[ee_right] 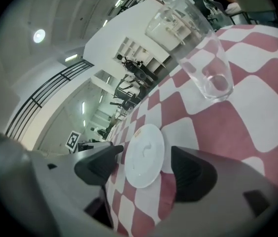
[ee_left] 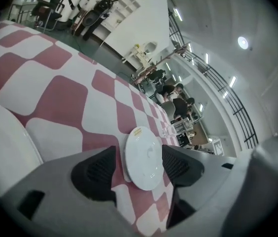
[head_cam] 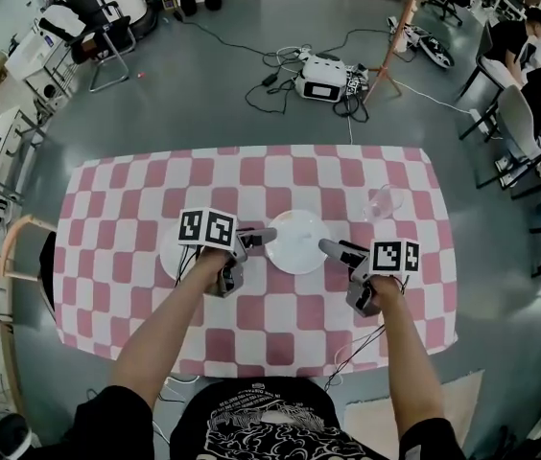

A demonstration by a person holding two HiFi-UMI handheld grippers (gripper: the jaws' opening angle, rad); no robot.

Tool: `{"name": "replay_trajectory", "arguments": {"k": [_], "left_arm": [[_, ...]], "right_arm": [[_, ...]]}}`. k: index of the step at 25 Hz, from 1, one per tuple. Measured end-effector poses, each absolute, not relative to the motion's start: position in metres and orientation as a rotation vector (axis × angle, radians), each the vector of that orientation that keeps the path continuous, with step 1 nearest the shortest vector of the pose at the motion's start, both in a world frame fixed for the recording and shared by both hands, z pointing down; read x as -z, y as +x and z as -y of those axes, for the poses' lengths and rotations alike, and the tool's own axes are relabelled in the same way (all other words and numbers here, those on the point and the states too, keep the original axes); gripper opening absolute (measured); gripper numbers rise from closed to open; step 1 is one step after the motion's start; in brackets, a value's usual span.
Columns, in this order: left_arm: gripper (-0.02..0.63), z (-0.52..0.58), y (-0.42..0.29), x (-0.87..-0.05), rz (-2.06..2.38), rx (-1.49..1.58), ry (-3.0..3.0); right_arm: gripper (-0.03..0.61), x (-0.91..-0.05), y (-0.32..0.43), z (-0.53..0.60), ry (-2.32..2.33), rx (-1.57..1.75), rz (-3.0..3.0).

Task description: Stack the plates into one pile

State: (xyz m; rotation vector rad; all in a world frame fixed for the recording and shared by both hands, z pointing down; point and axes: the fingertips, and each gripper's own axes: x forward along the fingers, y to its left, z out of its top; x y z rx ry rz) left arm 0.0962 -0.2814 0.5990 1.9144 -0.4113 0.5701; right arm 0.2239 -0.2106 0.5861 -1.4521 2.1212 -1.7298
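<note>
Left tongs (ee_left: pixel 139 163) and right tongs (ee_right: pixel 144 163) gape empty. One round plate (head_cam: pixel 296 241) lies flat mid-table (head_cam: pixel 251 172); second plate (head_cam: pixel 168 254), toward the left edge, is mostly hidden.

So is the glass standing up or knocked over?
Upright: the glass stands on its base on the checked tablecloth, mouth up.

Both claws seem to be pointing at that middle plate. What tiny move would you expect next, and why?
Probably the right gripper eases forward until the rim of the middle plate sits between its open jaws. Both grippers are open and empty, flanking that plate, while the second plate lies by the left gripper, a likely spot for the pile.
</note>
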Motion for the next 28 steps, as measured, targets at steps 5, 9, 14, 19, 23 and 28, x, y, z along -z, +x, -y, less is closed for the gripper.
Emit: {"name": "replay_trajectory", "arguments": {"k": [5, 9, 14, 19, 23, 28], "left_arm": [[0.298, 0.276, 0.102, -0.607, 0.349, -0.6, 1.863], [0.298, 0.275, 0.107, -0.612, 0.327, -0.62, 1.846], [0.272, 0.274, 0.112, -0.616, 0.299, -0.632, 1.815], [0.239, 0.275, 0.111, -0.619, 0.306, -0.662, 1.813], [0.207, 0.274, 0.113, -0.622, 0.308, -0.685, 1.803], [0.171, 0.271, 0.113, -0.625, 0.316, -0.712, 1.801]], "right_arm": [[0.353, -0.595, 0.223, 0.213, -1.374, 1.81, -2.089], [0.339, -0.599, 0.223, 0.213, -1.35, 1.847, -2.089], [0.324, -0.601, 0.222, 0.216, -1.326, 1.858, -2.104], [0.279, -0.604, 0.221, 0.216, -1.303, 1.889, -2.066], [0.248, -0.607, 0.222, 0.217, -1.304, 1.905, -2.041], [0.233, -0.609, 0.215, 0.216, -1.276, 1.939, -2.042]]}}
